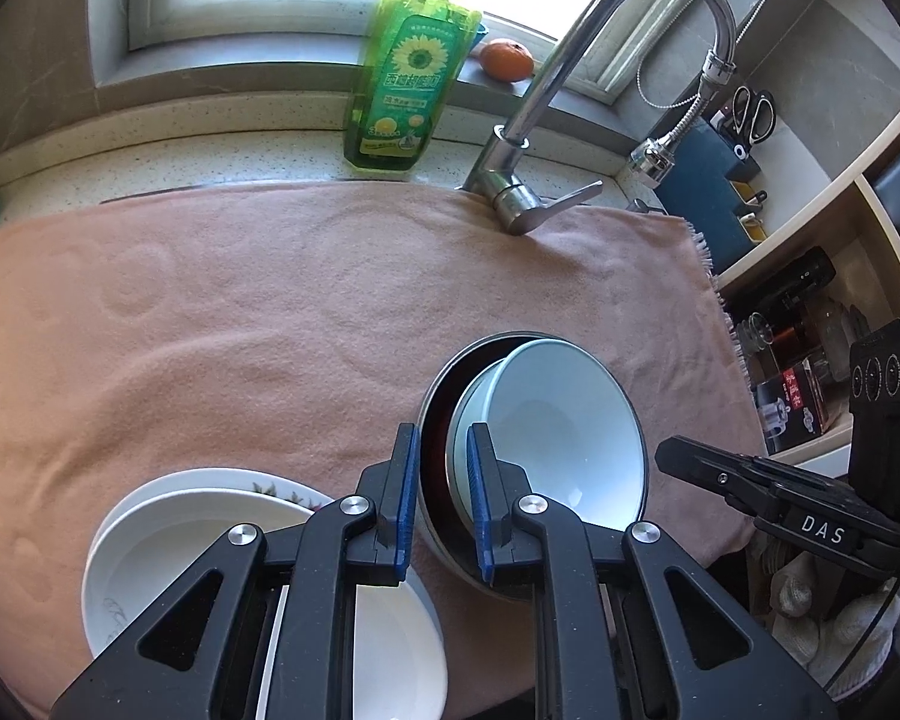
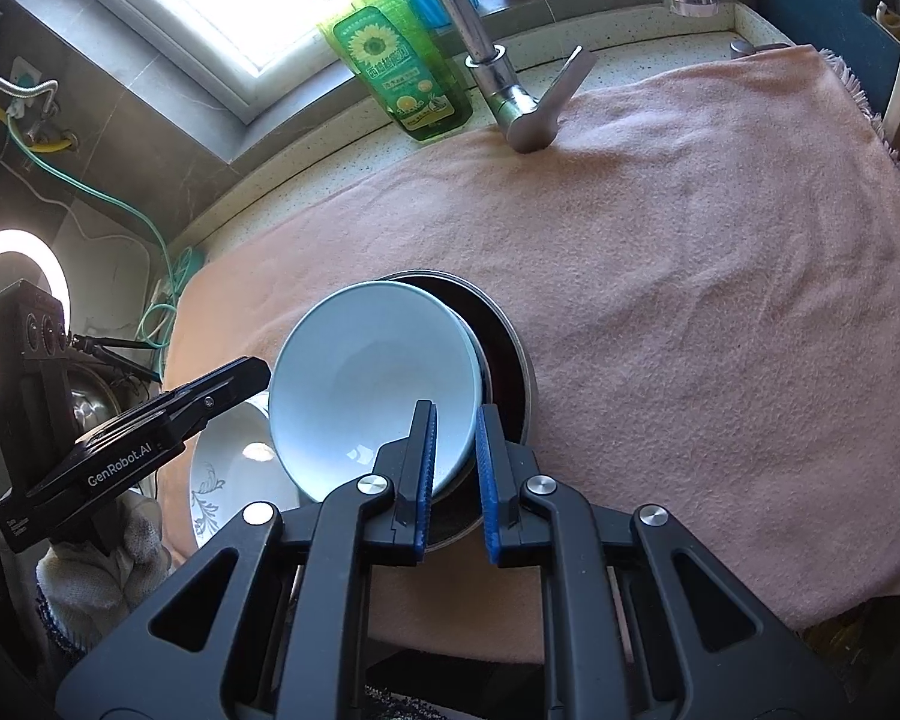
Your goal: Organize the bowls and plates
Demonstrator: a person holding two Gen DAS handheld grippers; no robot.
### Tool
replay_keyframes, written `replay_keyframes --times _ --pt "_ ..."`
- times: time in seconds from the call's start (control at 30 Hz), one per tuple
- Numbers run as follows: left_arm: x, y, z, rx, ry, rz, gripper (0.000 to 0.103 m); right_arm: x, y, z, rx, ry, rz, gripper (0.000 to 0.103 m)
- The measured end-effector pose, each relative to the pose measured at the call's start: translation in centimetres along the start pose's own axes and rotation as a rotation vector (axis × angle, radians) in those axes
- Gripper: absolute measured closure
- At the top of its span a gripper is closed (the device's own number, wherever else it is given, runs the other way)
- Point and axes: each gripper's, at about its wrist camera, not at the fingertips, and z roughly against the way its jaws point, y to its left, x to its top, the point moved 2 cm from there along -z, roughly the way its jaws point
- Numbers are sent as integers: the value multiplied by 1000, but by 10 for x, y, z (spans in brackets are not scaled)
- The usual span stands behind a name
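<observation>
A pale blue bowl (image 1: 561, 426) leans tilted inside a dark metal bowl (image 1: 435, 420) on the pink towel (image 1: 240, 312). My left gripper (image 1: 444, 504) straddles the near rim of the metal bowl, jaws narrowly apart, pads not clearly pressing it. Stacked white plates (image 1: 210, 528) lie at lower left, one with a flower pattern. In the right wrist view my right gripper (image 2: 456, 480) straddles the blue bowl's (image 2: 366, 384) near rim over the metal bowl (image 2: 510, 360), with a visible gap. The white plate (image 2: 222, 480) shows to the left. Each gripper appears in the other's view.
A chrome faucet (image 1: 570, 90) and green dish soap bottle (image 1: 408, 72) stand at the back by the window, with an orange (image 1: 506, 59) on the sill. Open shelves (image 1: 810, 276) with jars and bottles stand at right. A ring light (image 2: 12, 300) glows at left.
</observation>
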Motion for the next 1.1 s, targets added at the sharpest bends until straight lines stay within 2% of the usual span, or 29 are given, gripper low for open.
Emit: replay_keyframes --times 0.1,0.27,0.6,0.77,0.9,1.1 --pt "-1 5 -5 -4 16 15 89 0 -2 -1 -4 4 -10 90" --pt "0 14 3 -49 -2 79 89 -2 -5 0 -5 8 -17 90" --pt "1 2 7 -97 0 62 89 -1 -11 -6 -7 20 -42 89" --pt "1 -2 3 -88 12 39 89 -1 -13 -6 -8 21 -44 87" --pt "0 0 -5 -84 28 37 89 -2 -15 -6 -16 20 -49 80" --pt "0 6 -12 -81 38 53 89 -1 -18 -5 -27 18 -50 80"
